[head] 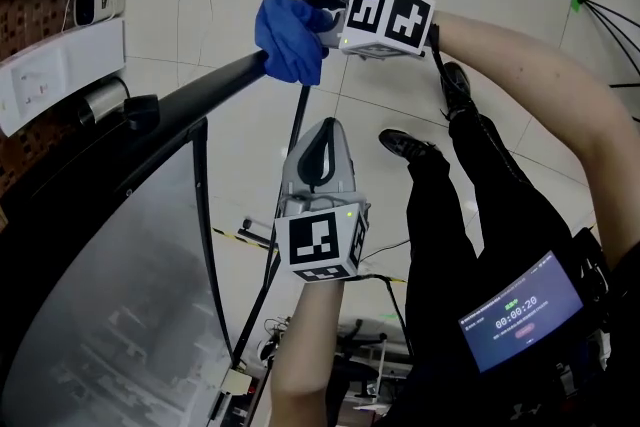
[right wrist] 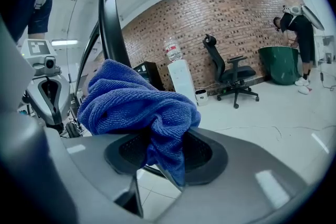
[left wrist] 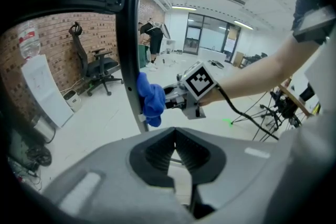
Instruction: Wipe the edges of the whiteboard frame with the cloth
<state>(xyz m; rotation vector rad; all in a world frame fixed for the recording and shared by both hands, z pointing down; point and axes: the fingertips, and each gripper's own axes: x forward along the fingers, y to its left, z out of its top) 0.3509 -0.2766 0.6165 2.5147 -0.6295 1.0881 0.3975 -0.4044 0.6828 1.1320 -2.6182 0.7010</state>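
The whiteboard (head: 110, 315) fills the left of the head view, its black frame (head: 205, 85) running up toward the middle. My right gripper (head: 318, 20) is shut on a bunched blue cloth (head: 290, 37), which presses on the frame's upper end. In the right gripper view the cloth (right wrist: 136, 107) bulges out of the jaws beside the frame (right wrist: 111, 23). My left gripper (head: 318, 147) hovers below it, just off the frame, shut and empty. From the left gripper view, the cloth (left wrist: 151, 99) wraps the frame's vertical bar (left wrist: 128, 34).
A black office chair (right wrist: 231, 73), a white cabinet (right wrist: 184, 81) with a water bottle on it and a green bin (right wrist: 281, 63) stand by the brick wall. A person bends over the bin. My own legs and shoes (head: 415, 147) are below, with cables on the floor.
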